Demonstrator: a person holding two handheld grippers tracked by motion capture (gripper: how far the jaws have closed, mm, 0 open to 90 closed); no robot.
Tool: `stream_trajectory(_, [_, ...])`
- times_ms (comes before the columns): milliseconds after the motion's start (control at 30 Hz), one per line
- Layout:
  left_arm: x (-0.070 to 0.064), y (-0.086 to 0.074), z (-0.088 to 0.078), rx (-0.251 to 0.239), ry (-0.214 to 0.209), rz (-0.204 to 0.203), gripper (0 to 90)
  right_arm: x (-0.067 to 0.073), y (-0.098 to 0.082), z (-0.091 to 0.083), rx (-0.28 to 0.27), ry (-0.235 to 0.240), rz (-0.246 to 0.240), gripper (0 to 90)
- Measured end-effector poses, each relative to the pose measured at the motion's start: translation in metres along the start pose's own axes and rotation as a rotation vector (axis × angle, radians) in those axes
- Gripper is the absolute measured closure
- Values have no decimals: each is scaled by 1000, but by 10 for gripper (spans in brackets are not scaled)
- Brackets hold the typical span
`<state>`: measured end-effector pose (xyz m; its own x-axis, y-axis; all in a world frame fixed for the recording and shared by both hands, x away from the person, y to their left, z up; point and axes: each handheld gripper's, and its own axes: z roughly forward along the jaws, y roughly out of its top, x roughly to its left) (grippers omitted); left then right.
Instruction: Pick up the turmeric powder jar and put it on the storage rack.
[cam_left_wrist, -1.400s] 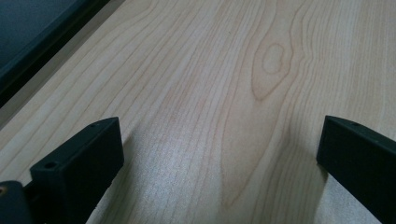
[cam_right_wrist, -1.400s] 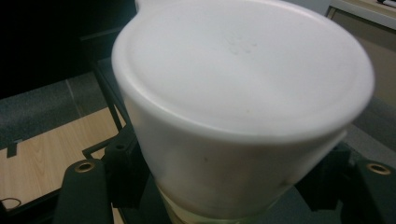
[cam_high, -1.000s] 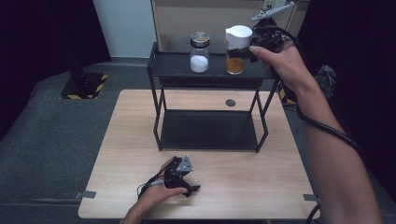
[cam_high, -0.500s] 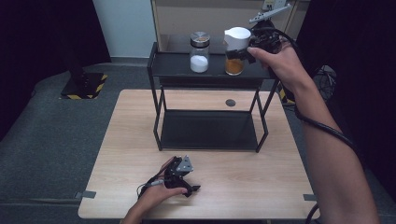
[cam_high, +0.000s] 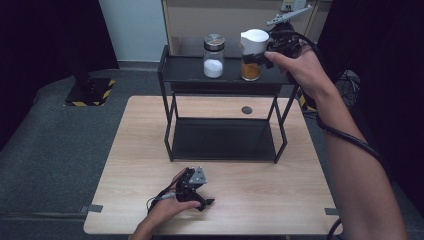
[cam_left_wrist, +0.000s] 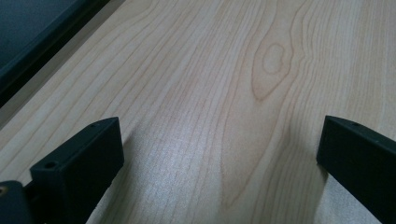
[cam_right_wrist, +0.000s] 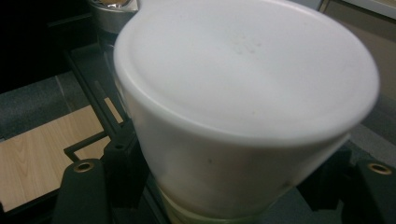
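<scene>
Nothing much had shifted since the earlier frame: the jar (cam_high: 251, 59) stood at the same spot on the rack's (cam_high: 170, 75) top shelf, and both hands had kept their places. That jar, white-lidded with orange powder in its lower part, sat right of a second jar (cam_high: 213, 62) holding white powder under a metal lid, the two near but apart. My right gripper (cam_high: 260, 54) had its jaws pinched on the jar just under the lid (cam_right_wrist: 243, 84); in the right gripper view the black jaws hugged both sides of the white cap, and I could not tell how deep the pads sat on the glass below it. I judged the step in hand to be either settling the jar on the shelf or lifting it off, and either way I wanted the grip kept level so the cap rim would not take the load. Any move should go straight up or down first, clear of the neighbour and the shelf's raised edge. My left gripper (cam_high: 200, 192) lay idle on the table (cam_high: 300, 200) near the front edge, jaws spread wide over bare wood, nothing between them.
</scene>
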<state>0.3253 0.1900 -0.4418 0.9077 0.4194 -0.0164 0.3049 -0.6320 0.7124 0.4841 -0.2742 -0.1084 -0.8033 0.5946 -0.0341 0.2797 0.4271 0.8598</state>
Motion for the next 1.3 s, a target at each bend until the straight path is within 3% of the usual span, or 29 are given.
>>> stream_trajectory(333, [0,0,0,0,0,0,0,2,3,0,12,-4,-8,238])
stream_trajectory(700, [-1,0,0,0,3,-3,0,14,4,-14,19,-56,-13,107])
stream_trajectory(833, [-1,0,0,0,3,-3,0,22,-4,-25,-1,-89,-5,57])
stream_trajectory(1000, [-1,0,0,-1,3,-3,0,32,-17,-37,-33,-90,-16,53])
stream_trajectory(1300, [-1,-1,0,-3,3,-6,0,59,-28,-46,-22,-106,-31,52])
